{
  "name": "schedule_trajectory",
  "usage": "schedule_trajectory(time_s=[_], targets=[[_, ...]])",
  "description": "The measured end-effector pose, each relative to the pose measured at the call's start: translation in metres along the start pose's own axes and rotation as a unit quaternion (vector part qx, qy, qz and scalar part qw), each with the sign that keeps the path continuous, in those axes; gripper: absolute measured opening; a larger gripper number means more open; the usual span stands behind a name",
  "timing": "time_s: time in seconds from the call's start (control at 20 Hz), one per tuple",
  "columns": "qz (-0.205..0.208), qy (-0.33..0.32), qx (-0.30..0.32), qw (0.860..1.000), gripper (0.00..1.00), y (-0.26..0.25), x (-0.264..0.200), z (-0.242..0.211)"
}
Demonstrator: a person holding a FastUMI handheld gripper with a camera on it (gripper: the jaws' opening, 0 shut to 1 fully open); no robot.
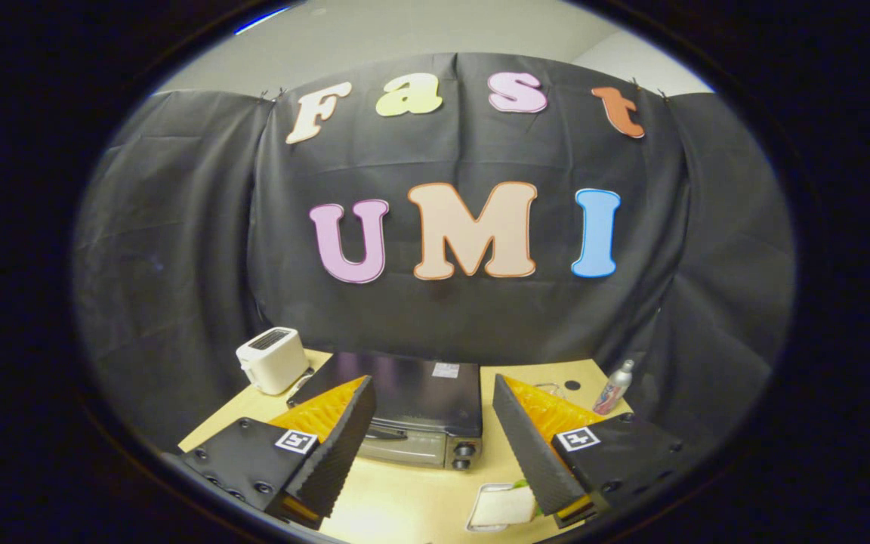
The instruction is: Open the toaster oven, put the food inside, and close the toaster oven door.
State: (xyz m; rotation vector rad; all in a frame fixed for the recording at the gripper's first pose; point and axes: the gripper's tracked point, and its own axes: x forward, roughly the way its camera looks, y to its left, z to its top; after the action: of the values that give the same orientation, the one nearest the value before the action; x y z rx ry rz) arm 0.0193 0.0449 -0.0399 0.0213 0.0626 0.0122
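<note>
Jaws are held wide apart, nothing gripped by the gripper (432, 423). Beyond them, the toaster oven (405, 412) is seen shut; the sandwich (501, 508) waits on the table (405, 491). Everything remains undone.

toaster oven (412, 412): 1, black, on the table, its door closed
knobs (464, 450): 2 on the oven's front, one above the other
white toaster (272, 360): 1, beside the oven
spray bottle (614, 387): 1, standing near the table's far corner
food (503, 506): 1 piece, possibly a sandwich, partly hidden behind a finger
tray (480, 499): 1, under the food
gripper (435, 438): 1, its 2 fingers spread apart with nothing between
table (405, 499): 1
</note>
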Motion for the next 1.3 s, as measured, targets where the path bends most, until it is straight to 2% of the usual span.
schedule_trajectory(time_s=[0.25,0.7,1.1,1.3], targets=[[-0.012,0.023,0.004,1.000,0.99,0.032,0.022,-0.026],[-0.047,0.035,-0.002,0.998,0.99,0.082,0.087,-0.069],[-0.091,0.032,0.003,0.995,0.99,0.088,0.141,-0.119],[-0.087,0.036,0.005,0.996,0.99,0.098,0.159,-0.137]])
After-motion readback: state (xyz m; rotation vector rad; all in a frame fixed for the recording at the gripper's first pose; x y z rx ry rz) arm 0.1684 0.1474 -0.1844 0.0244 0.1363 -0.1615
